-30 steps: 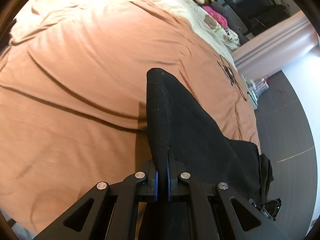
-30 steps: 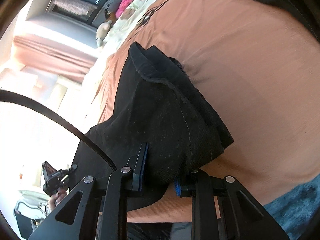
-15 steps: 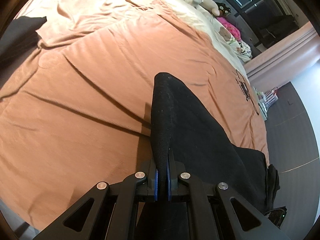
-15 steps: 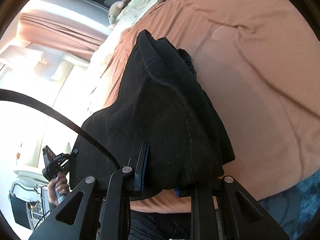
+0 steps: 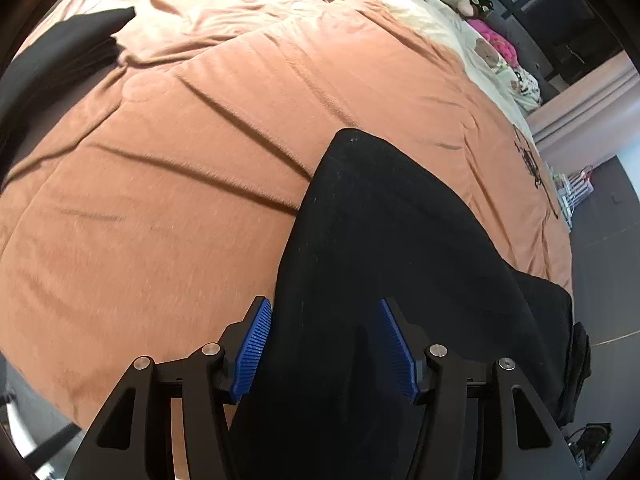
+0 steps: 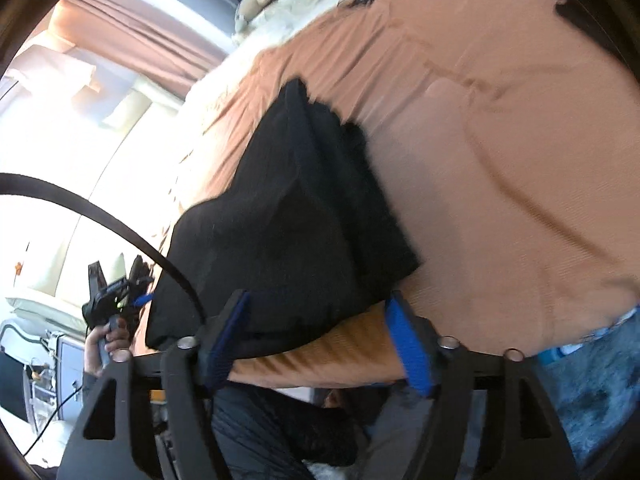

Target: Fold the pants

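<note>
From the left wrist, the left tongs [image 5: 324, 348] are opening, the black pants [image 5: 380, 264] lying between the blue pads but no longer pinched, draped on the orange bed cover [image 5: 168, 184] toward its right edge.

From the right wrist, the right tongs [image 6: 316, 344] are opening too, the thick folded bundle [image 6: 296, 216] slumping free. The fabric is looking soft, limp and light; seamed edges and corners seem the best places to pinch.
</note>
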Demonstrator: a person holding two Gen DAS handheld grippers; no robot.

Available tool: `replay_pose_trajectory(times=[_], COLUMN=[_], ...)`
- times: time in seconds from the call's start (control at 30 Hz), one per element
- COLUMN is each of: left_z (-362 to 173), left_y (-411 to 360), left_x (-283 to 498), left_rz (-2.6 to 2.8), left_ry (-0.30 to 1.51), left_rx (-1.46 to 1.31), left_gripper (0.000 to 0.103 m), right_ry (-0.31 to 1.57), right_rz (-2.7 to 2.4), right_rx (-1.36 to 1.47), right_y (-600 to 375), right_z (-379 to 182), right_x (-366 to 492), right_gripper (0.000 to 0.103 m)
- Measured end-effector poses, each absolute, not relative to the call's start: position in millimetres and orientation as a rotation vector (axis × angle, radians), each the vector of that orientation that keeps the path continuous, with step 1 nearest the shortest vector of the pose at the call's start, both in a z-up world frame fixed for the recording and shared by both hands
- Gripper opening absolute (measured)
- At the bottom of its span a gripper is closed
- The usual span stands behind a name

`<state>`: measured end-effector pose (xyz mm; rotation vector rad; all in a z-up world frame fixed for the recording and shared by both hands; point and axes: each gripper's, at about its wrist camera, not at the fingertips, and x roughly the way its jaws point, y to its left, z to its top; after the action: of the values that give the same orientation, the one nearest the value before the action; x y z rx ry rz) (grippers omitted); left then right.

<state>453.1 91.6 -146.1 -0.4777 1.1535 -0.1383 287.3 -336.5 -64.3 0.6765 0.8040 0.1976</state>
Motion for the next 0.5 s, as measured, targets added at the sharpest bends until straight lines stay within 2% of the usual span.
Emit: replay_pose_trajectory(times=[0.27, 0.4, 0.5], left_z=[-135, -130, -126], left_y=[93, 91, 90], left_x=[436, 422, 410], left_rz=[-0.129, -0.105, -0.093], left_ry=[1.133, 1.112, 1.094], left_rx=[-0.455, -0.448, -0.458], left_gripper=[0.059, 0.066, 0.067], right_ry=[0.737, 0.755, 0.776], right_rz=[0.242, 0.286, 0.329], right_rx=[0.659, 0.617, 0.597], right_y=[-393, -394, -380], right_z=[-39, -35, -37], right_x=[325, 366, 403], right_gripper=[0.069, 0.070, 0.070])
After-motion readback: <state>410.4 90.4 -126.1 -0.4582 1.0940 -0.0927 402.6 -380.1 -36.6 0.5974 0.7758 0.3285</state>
